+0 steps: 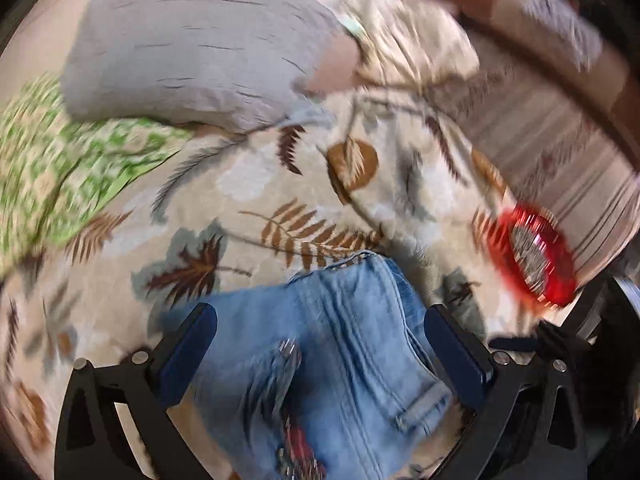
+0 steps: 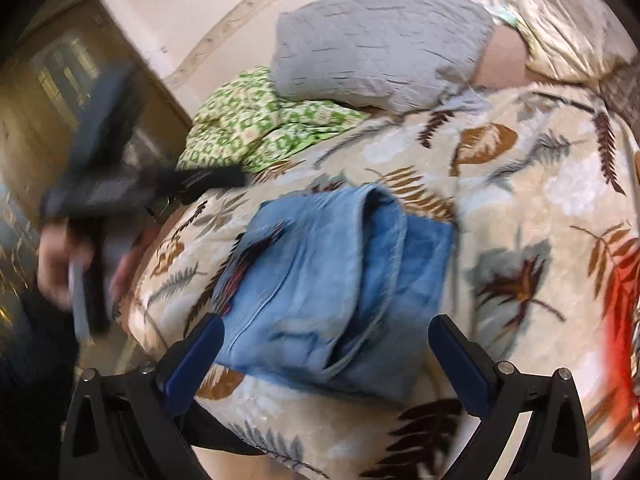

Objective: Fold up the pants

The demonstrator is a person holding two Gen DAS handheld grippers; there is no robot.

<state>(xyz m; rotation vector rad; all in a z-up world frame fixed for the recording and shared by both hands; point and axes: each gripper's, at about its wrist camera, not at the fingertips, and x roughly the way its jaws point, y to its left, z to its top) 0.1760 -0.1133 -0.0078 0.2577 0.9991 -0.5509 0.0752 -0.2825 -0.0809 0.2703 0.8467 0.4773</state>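
Folded jeans (image 2: 336, 280) lie on bed (image 2: 520, 208) w/ long axis near-to-far, btwn my right fingers (image 2: 326, 354) and left fingers (image 1: 320, 344), both spread apart, gripping nothing.

Light-blue denim pants (image 2: 332, 280) on a cream leaf-print bedspread (image 2: 520, 200); grey pillow (image 2: 376, 44), green-patterned cloth (image 2: 256, 128).

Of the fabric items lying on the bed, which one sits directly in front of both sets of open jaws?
The folded blue jeans, light denim with a dark embroidered patch. The grey pillow and green patterned cloth lie farther back, toward the wall.
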